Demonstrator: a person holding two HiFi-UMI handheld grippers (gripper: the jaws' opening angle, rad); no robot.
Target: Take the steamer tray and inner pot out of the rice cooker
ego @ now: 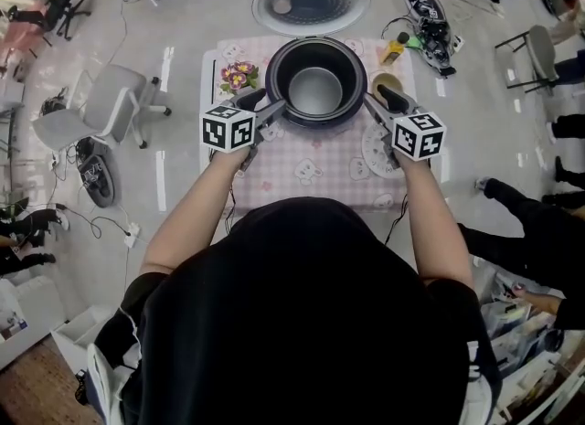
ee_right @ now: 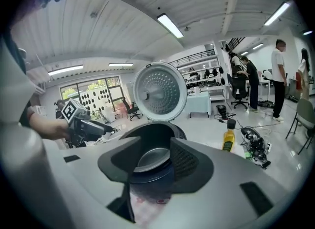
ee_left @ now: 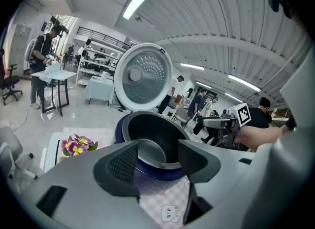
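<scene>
An open rice cooker [ego: 285, 108] sits on a counter [ego: 302, 181] covered in pink checked cloth. Its lid [ego: 311, 0] is tipped back, and the inner pot [ego: 315, 92] is still seated inside. The left tongs [ego: 263, 108] and right tongs [ego: 379, 103] flank the cooker's rim. Both have their jaws apart and grip nothing.

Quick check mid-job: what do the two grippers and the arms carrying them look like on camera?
The left gripper and right gripper match: light grey bodies, dark wedge-shaped jaws with grid-textured pads, and a white cube printed with black square markers behind the jaws. No cables show on them. The person wears a black short-sleeved top; the forearms are bare.
</scene>
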